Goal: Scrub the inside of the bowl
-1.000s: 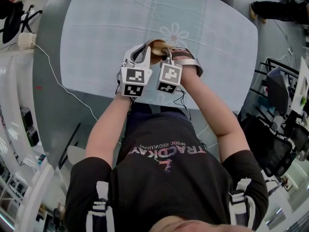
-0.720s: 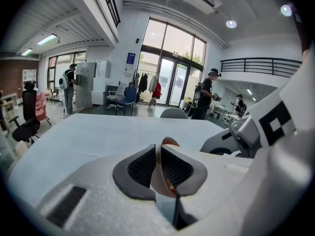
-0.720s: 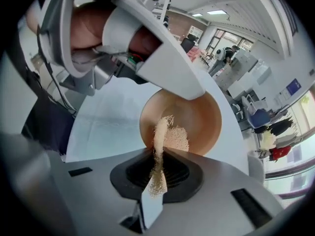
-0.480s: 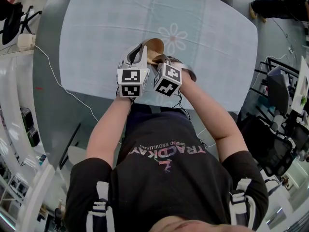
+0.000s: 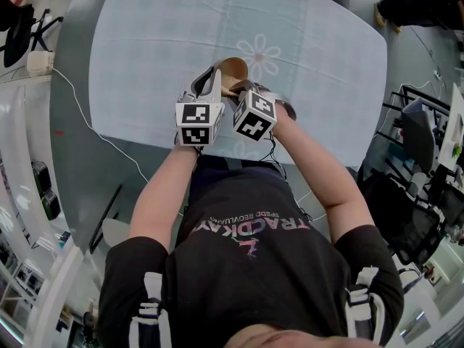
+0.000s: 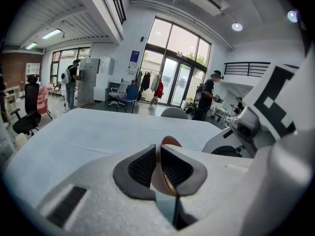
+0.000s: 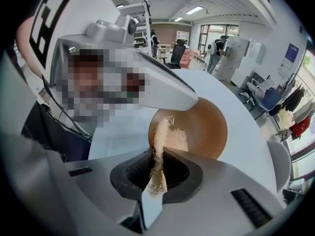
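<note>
Left gripper: closed on the rim of the bowl, thin wall pinched between both dark pads, jaws only a little apart (just the thickness of the wall).
Bowl: brown, wooden-looking, held tilted over the table near the person, open side turned toward the right gripper; rim sticking up above the left pads in the left gripper view.
Right gripper: clamped on a pale fibrous scrubber, pointing steeply down into the bowl from the person's right side.
Scrubber: beige and stringy, one end squeezed between the right pads, the free end spread inside the bowl; seems to touch the inner wall, but the contact is not sharp enough to be sure.
Marker cubes: one on each gripper, side by side and nearly touching in the head view, hiding part of both hands.
Table: grey and rounded, covered in the middle by a light blue cloth.
Flower print: pale, on the cloth just beyond the bowl.
Background: bright hall with tall windows, office chairs, a few standing people, well apart from the table.
</note>
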A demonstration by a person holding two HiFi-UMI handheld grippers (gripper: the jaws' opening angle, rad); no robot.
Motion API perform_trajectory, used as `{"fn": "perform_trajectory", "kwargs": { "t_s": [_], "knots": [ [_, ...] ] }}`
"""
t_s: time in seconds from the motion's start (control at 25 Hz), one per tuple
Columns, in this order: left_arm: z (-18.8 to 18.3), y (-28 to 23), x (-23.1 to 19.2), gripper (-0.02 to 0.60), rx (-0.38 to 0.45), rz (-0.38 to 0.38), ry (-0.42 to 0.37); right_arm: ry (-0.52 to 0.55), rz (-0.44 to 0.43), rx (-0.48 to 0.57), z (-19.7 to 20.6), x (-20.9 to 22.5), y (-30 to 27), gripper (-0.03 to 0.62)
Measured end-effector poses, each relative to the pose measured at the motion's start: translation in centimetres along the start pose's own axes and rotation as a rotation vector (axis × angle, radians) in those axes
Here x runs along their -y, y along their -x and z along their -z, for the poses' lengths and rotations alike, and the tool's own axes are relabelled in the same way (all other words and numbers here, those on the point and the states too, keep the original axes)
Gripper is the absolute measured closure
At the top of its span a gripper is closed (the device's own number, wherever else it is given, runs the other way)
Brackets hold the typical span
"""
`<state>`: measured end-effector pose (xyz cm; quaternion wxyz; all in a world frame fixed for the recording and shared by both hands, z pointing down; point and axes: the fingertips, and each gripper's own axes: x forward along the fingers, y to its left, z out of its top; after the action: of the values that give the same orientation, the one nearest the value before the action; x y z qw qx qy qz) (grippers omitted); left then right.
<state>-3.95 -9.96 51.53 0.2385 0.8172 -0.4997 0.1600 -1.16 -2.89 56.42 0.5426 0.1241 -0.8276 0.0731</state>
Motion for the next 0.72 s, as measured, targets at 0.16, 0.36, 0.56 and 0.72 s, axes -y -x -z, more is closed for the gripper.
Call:
{"fn": "perform_trajectory", "kwargs": {
  "t_s": [0.16, 0.36, 0.56, 0.72],
  "knots": [
    [0.2, 0.0, 0.5, 0.54, -0.016, 0.023, -0.014, 0.058, 0.052, -0.074, 1.5, 1.2, -0.3, 0.562],
    [0.9, -0.2, 0.8, 0.54, -0.041, 0.046, -0.021, 0.074, 0.142, -0.086, 1.8, 3.7, 0.0, 0.562],
    [1.1, -0.2, 1.2, 0.544, -0.053, 0.059, -0.029, 0.087, 0.224, -0.008, 0.1, 4.8, 1.1, 0.562],
    [1.0, -0.3, 1.0, 0.549, -0.055, 0.057, -0.027, 0.105, 0.259, 0.038, -0.7, 4.8, 1.4, 0.562]
  ]
}}
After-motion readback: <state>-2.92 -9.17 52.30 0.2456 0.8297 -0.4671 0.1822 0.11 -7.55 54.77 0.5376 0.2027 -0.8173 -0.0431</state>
